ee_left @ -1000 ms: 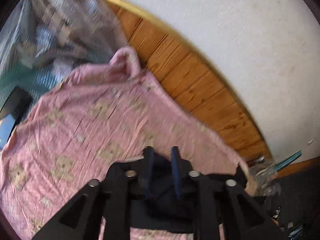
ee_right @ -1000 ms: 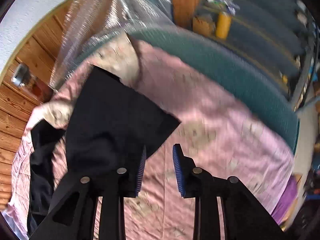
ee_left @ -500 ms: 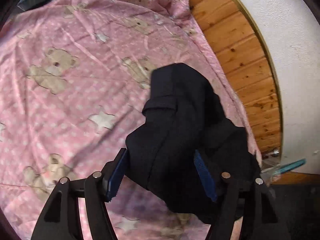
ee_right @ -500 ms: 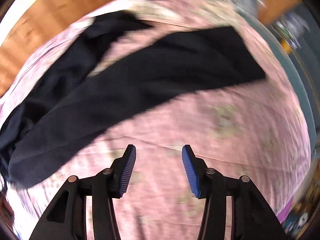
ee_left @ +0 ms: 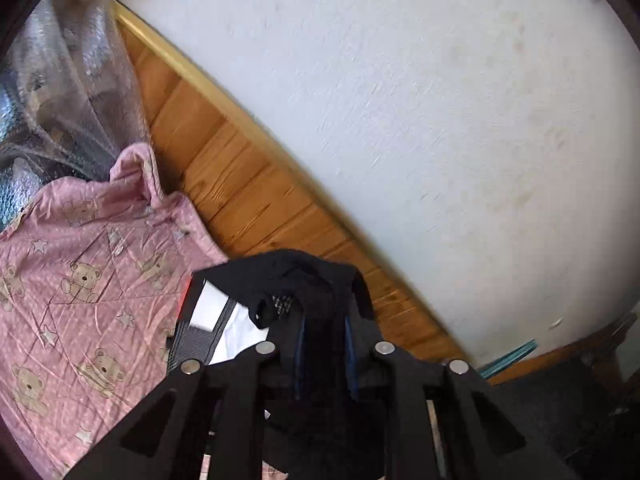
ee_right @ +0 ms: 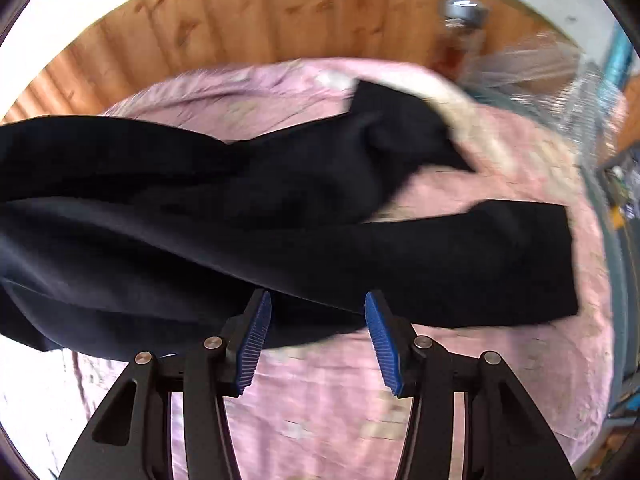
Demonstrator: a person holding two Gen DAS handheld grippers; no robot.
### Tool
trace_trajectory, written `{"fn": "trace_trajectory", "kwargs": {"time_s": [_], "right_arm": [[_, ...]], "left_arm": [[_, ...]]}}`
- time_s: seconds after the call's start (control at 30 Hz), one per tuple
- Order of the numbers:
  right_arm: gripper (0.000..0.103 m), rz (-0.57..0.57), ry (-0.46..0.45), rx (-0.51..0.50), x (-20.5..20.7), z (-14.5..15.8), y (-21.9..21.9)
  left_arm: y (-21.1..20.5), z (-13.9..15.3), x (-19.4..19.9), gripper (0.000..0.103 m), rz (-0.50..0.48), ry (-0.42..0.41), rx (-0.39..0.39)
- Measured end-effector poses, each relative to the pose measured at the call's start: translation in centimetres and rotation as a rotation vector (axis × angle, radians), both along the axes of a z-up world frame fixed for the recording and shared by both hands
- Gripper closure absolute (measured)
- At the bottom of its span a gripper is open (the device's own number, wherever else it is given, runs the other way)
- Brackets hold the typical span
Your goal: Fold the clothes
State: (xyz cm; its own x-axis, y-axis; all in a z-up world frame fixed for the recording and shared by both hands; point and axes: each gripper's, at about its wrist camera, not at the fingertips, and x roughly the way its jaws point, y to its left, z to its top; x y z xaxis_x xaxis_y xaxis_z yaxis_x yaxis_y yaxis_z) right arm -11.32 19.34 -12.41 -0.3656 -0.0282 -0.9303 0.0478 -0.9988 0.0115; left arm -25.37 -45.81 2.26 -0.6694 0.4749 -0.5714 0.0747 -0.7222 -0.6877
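— Where are the trousers (ee_right: 280, 216)?
— Spread across the pink blanket (ee_right: 340, 400).
— And the tongs?
— Left gripper (ee_left: 323, 344) is clamped on dark cloth; right gripper (ee_right: 318, 340) is spread, holding nothing.

The right gripper (ee_right: 318, 340) is positioned with its jaws spread apart; nothing lies between the blue ribbed pads (ee_right: 253, 345). Both pads sit at the near edge of the black garment (ee_right: 240, 232), whether touching it cannot be told. The garment lies across the pink bedspread (ee_right: 340, 408), extending from the left frame edge toward the right. One squared-off end (ee_right: 532, 264) rests flat on the bedspread, right of the gripper. A second, crumpled section (ee_right: 400, 132) lies beyond it, farther from the gripper. Behind the bedspread stands a wood-panelled wall (ee_right: 256, 20). Clear plastic sheeting (ee_right: 560, 76) sits at the bedspread's far right corner. The view is motion-blurred.
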Motion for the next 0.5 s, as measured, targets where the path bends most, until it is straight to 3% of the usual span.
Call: {"fn": "trace_trajectory", "kwargs": {"time_s": [0.03, 0.07, 0.1, 0.2, 0.27, 0.33, 0.43, 0.5], "right_arm": [[0.053, 0.029, -0.002, 0.005, -0.4, -0.3, -1.4], [0.053, 0.063, -0.004, 0.011, -0.5, -0.4, -2.6], [0.053, 0.100, -0.003, 0.019, -0.5, -0.5, -4.0], [0.049, 0.256, 0.030, 0.044, 0.5, 0.1, -7.4], [0.046, 0.349, 0.053, 0.059, 1.4, 0.4, -8.8], [0.044, 0.421, 0.065, 0.060, 2.4, 0.3, -9.8], [0.044, 0.443, 0.027, 0.043, 3.0, -1.0, -11.0], [0.044, 0.428, 0.000, 0.035, 2.9, -1.8, -11.6]], "left_arm": [[1.7, -3.1, -1.8, 0.069, -0.058, -0.116, -0.084], [2.7, -6.2, -2.4, 0.069, -0.088, -0.221, -0.148], [2.8, -8.5, -2.1, 0.069, -0.088, -0.274, -0.168], [-0.8, -10.8, 2.6, 0.063, 0.055, -0.227, -0.044], [-4.0, -12.0, 6.9, 0.049, 0.184, -0.218, 0.047], [-5.5, -14.4, 10.7, 0.041, 0.266, -0.264, 0.120], [-3.6, -18.1, 13.1, 0.040, 0.214, -0.349, 0.186], [-0.8, -19.7, 13.1, 0.040, 0.140, -0.348, 0.238]]}}
